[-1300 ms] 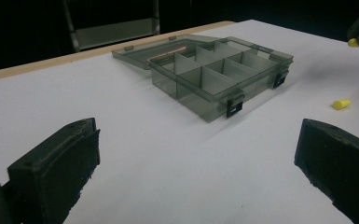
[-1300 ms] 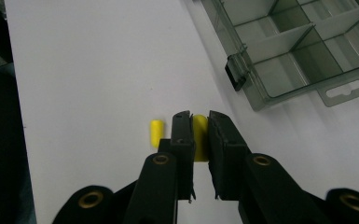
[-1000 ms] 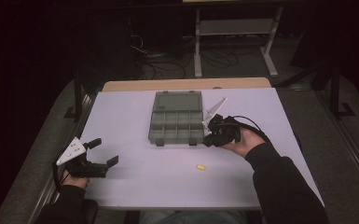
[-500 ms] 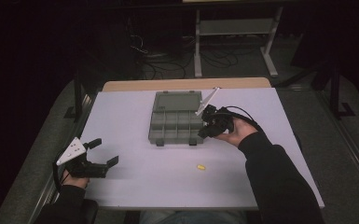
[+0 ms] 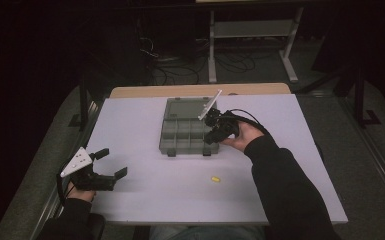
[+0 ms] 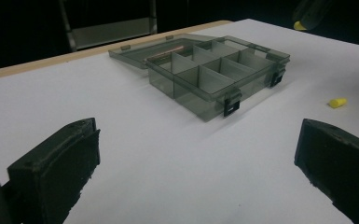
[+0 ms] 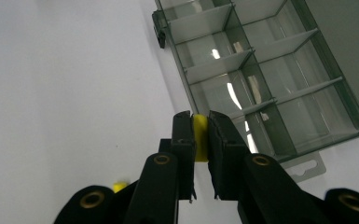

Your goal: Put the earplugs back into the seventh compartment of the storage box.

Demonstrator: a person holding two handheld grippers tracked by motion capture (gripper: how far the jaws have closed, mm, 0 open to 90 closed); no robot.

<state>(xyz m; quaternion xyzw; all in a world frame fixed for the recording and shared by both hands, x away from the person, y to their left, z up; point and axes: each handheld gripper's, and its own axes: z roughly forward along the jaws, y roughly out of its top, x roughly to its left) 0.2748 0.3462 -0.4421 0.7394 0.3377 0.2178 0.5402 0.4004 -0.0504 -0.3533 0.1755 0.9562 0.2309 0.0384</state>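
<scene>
The right gripper point(image 7: 200, 135), poised at the compartment box's point(image 5: 185, 127) three-o'clock edge, pinches a small yellow plug point(image 7: 200, 140) across its middle; it looks light, soft and squashable, so gentle pressure suffices.

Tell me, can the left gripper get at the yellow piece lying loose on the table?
Probably yes: the left gripper stands open, and bare table lies between it and the yellow piece; the organizer box sits farther back.
</scene>
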